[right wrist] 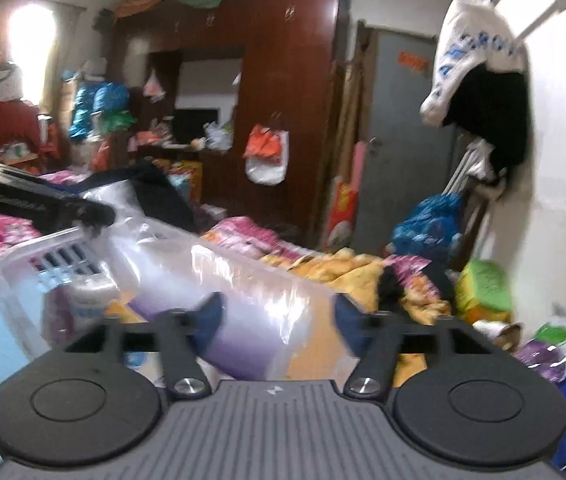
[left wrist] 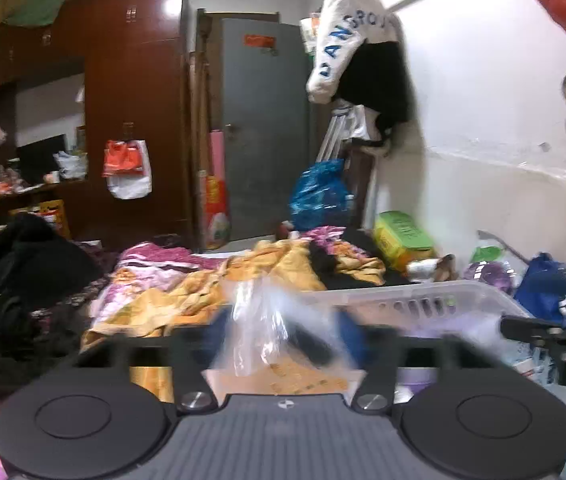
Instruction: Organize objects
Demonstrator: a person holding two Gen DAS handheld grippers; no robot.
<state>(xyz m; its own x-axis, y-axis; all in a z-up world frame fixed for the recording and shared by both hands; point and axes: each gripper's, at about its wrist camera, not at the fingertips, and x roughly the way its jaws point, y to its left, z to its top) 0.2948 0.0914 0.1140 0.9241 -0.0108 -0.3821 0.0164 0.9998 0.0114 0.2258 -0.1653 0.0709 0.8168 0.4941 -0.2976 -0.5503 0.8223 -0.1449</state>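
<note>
A white slotted plastic basket [left wrist: 415, 300] stands on the bed, also in the right wrist view [right wrist: 47, 256]. My left gripper [left wrist: 289, 338] has its blue fingers apart around a clear plastic bag [left wrist: 263, 320] of orange contents; whether they pinch it is blurred. My right gripper [right wrist: 279, 316] is open over the basket, its fingers either side of a purple and white plastic-wrapped pack [right wrist: 227, 300]. The left gripper's black body [right wrist: 35, 204] shows at the basket's far left rim. The right gripper's frame [left wrist: 551, 340] shows at the right edge.
Rumpled orange and pink bedding [left wrist: 203, 284] and dark clothes [left wrist: 23, 280] cover the bed. A green box [left wrist: 401, 236], a blue bag [left wrist: 551, 292] and packets lie along the white wall. A brown wardrobe [left wrist: 135, 100] and grey door [left wrist: 267, 128] stand behind.
</note>
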